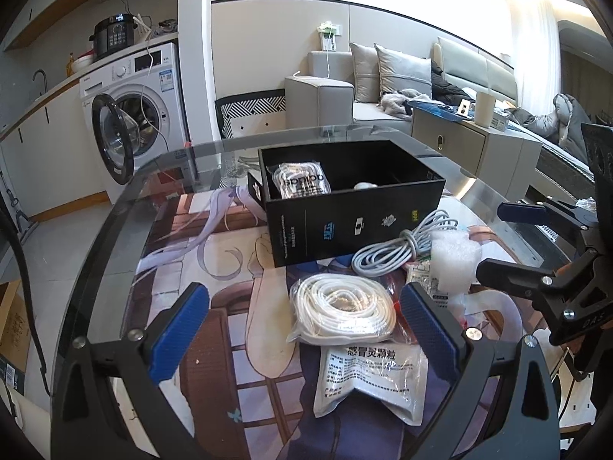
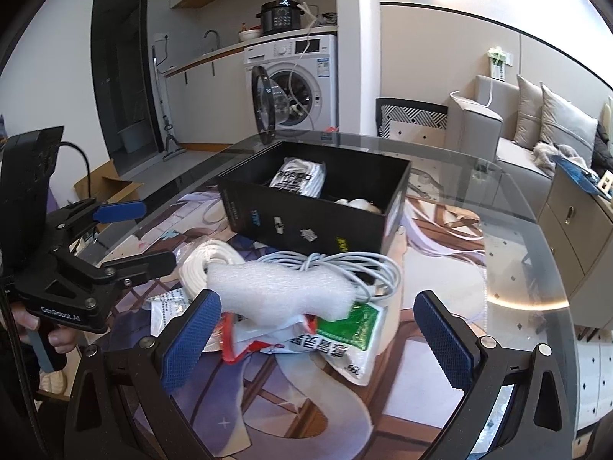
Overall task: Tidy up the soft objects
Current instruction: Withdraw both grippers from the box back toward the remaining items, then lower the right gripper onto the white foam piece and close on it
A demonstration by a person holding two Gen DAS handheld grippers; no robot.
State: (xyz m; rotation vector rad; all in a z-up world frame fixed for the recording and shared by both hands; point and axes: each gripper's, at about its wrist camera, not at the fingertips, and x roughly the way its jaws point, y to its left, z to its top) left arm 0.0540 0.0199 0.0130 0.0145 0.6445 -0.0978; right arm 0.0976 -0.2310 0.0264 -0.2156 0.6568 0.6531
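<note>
Black box (image 1: 356, 211) on glass bench (image 1: 115, 253) already has bagged white item (image 1: 300, 182) plus small white thing inside. Rest outside, just in front of box: white cord coil (image 1: 343, 310), grey cable (image 2: 345, 268), foam piece (image 2: 283, 291), sachets (image 1: 369, 379). Left claw (image 1: 306, 329) and right claw (image 2: 318, 341) both spread wide, empty. Mostly undone, I'd say.

The black box (image 1: 356, 207) is the landmark. Inside it, toward its left wall, a clear bagged packet (image 1: 300, 182) carries "adidas" in dark letters, seen reversed. In front of the box, past a white cable coil, a white sachet (image 1: 369, 379) is headed "感冒灵颗粒"; its smaller lines are too fine to read. The box's front face bears small logos and white print, illegible. To the box's left in the right wrist view, the left gripper (image 2: 126, 237) body reads "GenRobot.AI".
</note>
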